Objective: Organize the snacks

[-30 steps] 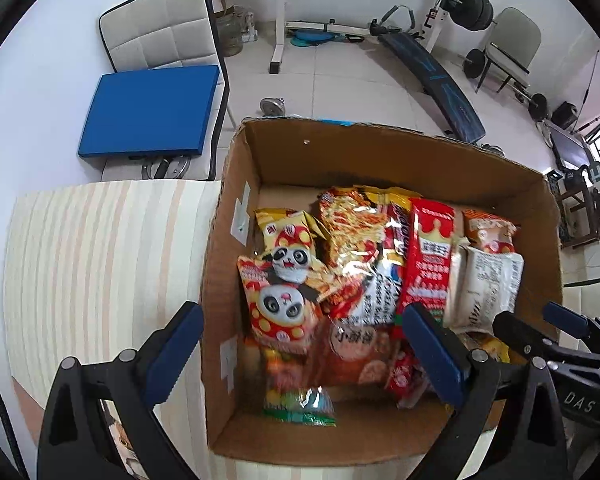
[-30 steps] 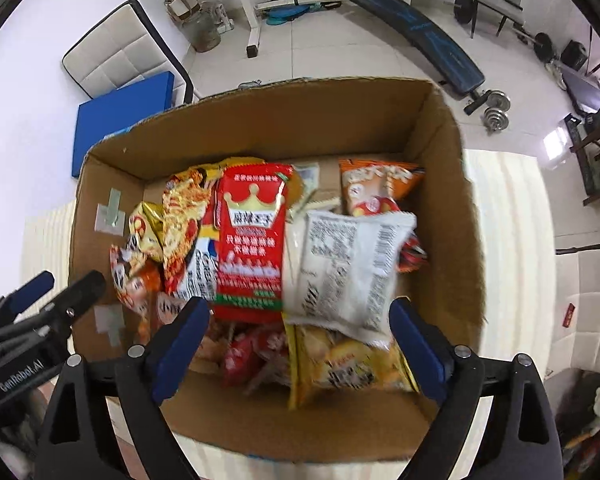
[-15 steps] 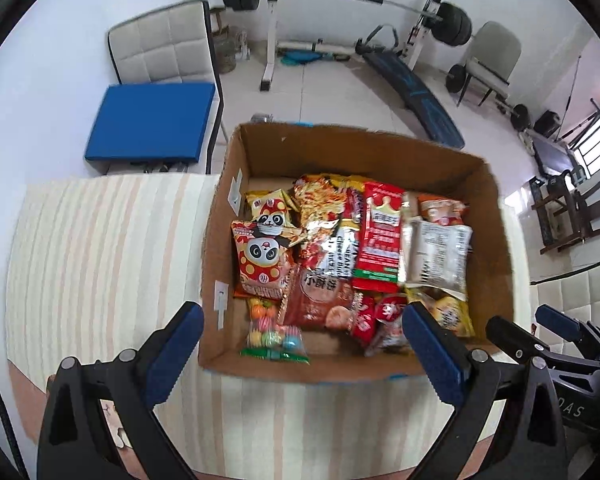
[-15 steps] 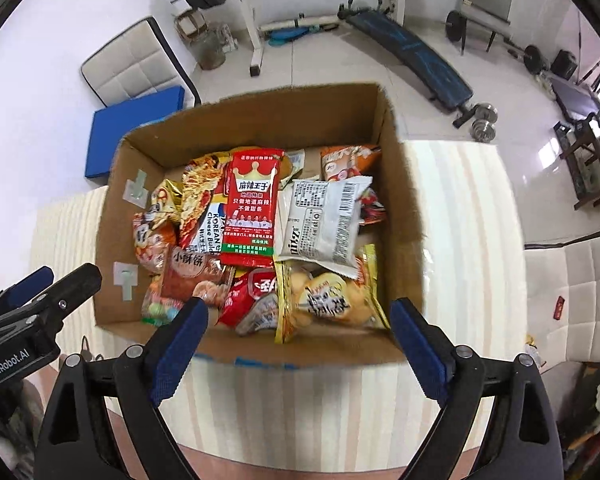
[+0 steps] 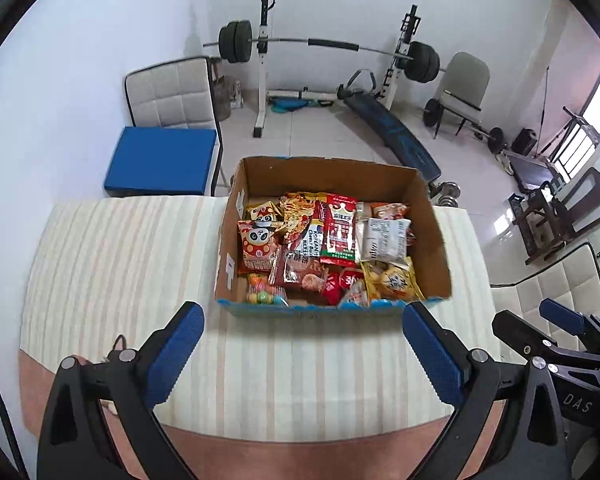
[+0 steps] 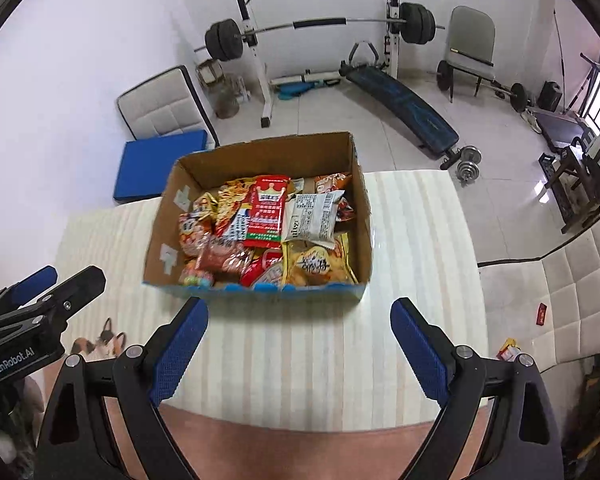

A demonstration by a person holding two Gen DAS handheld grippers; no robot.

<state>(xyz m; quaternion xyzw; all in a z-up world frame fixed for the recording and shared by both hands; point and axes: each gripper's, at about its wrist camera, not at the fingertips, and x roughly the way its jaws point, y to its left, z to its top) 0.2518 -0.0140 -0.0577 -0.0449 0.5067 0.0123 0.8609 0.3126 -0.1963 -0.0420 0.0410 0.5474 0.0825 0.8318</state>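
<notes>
An open cardboard box stands on the striped table, filled with several snack packets: a red crowned packet, a white packet, a panda packet and a yellow bag. The box also shows in the right wrist view. My left gripper is open and empty, above the table in front of the box. My right gripper is open and empty, also in front of the box, to the right of the left one.
Beyond the table are a white chair with a blue cushion, a barbell rack, a slanted bench and dumbbells. A padded white chair stands at the table's right side.
Both grippers have pulled back and up from over the box. The box now looks smaller and lies wholly ahead of the fingertips. Both stay open and empty.
</notes>
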